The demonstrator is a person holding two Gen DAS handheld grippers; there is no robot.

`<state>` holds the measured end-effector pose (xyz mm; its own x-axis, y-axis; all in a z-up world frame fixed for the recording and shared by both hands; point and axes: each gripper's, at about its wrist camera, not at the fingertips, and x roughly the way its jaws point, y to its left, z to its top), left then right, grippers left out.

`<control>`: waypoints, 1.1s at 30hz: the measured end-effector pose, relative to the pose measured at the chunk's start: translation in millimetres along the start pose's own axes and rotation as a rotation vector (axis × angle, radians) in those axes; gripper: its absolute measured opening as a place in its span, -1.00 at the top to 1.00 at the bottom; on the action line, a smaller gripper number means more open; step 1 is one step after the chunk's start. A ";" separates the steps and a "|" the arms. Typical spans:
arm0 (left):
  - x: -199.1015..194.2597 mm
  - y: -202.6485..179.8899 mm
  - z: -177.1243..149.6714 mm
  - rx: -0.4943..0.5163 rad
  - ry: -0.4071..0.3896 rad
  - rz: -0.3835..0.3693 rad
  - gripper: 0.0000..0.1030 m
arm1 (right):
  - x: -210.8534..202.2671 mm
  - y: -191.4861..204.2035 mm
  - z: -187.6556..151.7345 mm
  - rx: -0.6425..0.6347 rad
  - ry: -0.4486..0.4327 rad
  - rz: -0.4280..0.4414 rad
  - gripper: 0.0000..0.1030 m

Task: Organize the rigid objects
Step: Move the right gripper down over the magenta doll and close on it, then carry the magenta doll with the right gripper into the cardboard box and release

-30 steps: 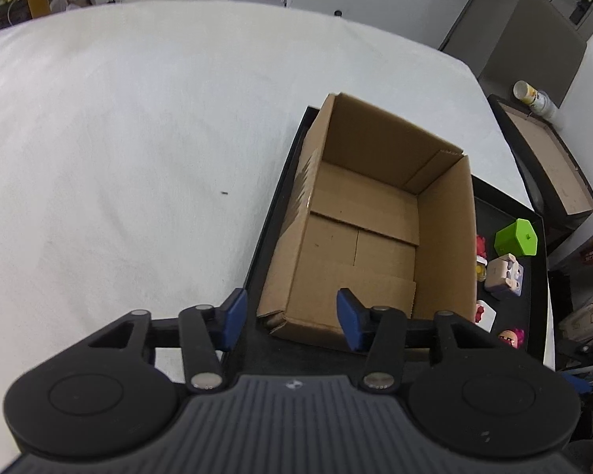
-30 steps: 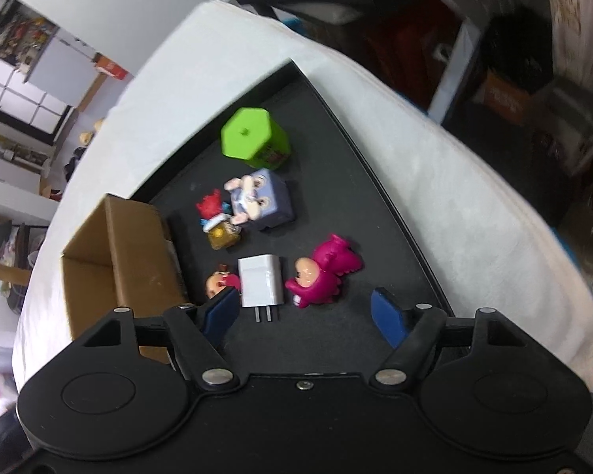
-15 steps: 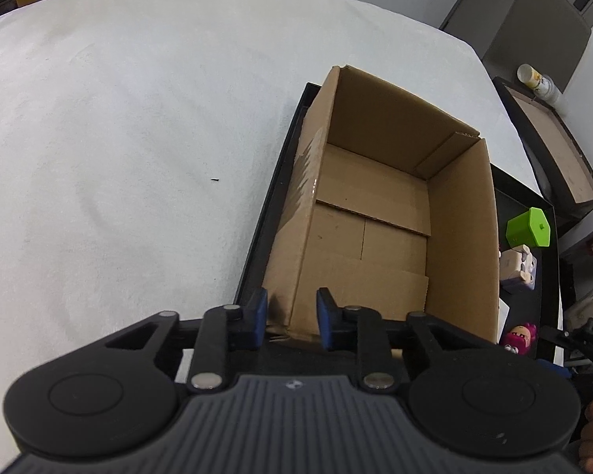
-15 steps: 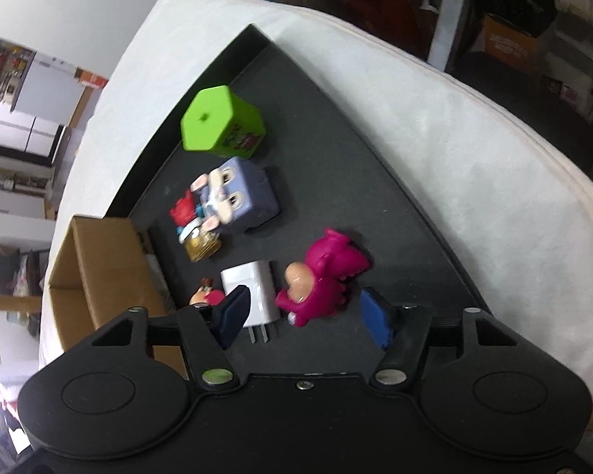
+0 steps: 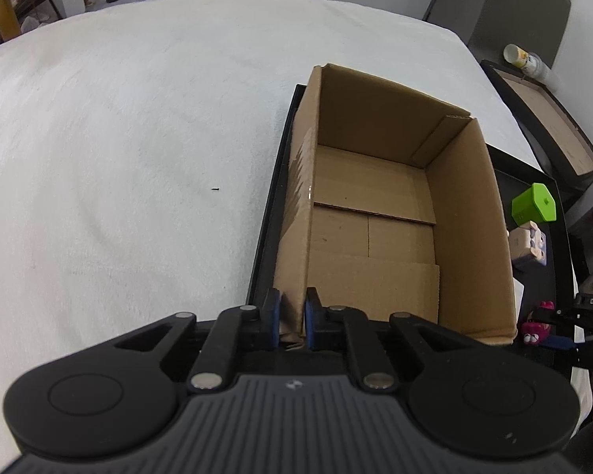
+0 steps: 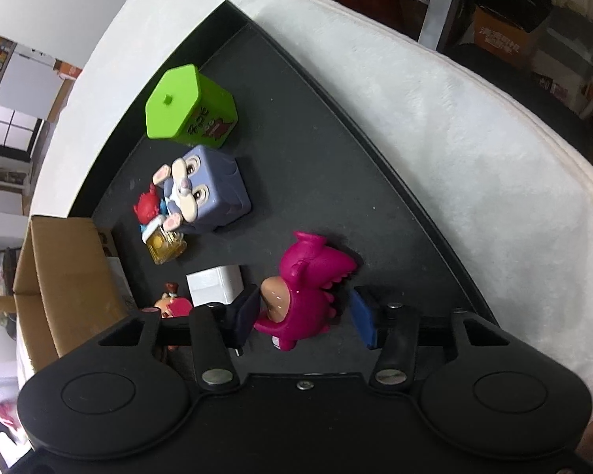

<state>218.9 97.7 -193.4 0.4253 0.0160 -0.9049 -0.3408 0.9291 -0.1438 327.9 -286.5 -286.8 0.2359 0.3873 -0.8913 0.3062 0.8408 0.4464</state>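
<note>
Box wall pinched; dinosaur straddled on the tray.

The left gripper (image 5: 292,322) was pinched on the box (image 5: 391,213) wall. The right gripper (image 6: 304,312) was spread around the dinosaur (image 6: 304,292) on the tray (image 6: 375,166); it was judged light, stiff, probably slick, best taken across the body.

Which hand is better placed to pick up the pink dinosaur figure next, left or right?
Right. The right tool is open with the pink dinosaur figure already between its fingers on the black tray. The left tool is shut on the near wall of the brown cardboard box.
</note>
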 end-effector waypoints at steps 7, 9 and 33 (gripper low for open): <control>-3.9 -3.0 -7.9 0.036 -0.002 0.014 0.81 | -0.4 2.5 -3.9 -0.028 0.011 -0.015 0.19; -5.0 -3.0 -10.0 0.041 -0.003 0.013 0.81 | -0.9 4.4 -5.6 -0.042 0.012 -0.020 0.19; -4.2 16.3 -27.3 0.026 -0.097 -0.074 0.79 | -57.5 47.4 -25.3 -0.215 -0.069 0.001 0.20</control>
<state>188.6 102.7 -202.9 0.5282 -0.0189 -0.8489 -0.2841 0.9382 -0.1976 305.5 -259.4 -216.4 0.3011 0.3674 -0.8800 0.1038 0.9047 0.4132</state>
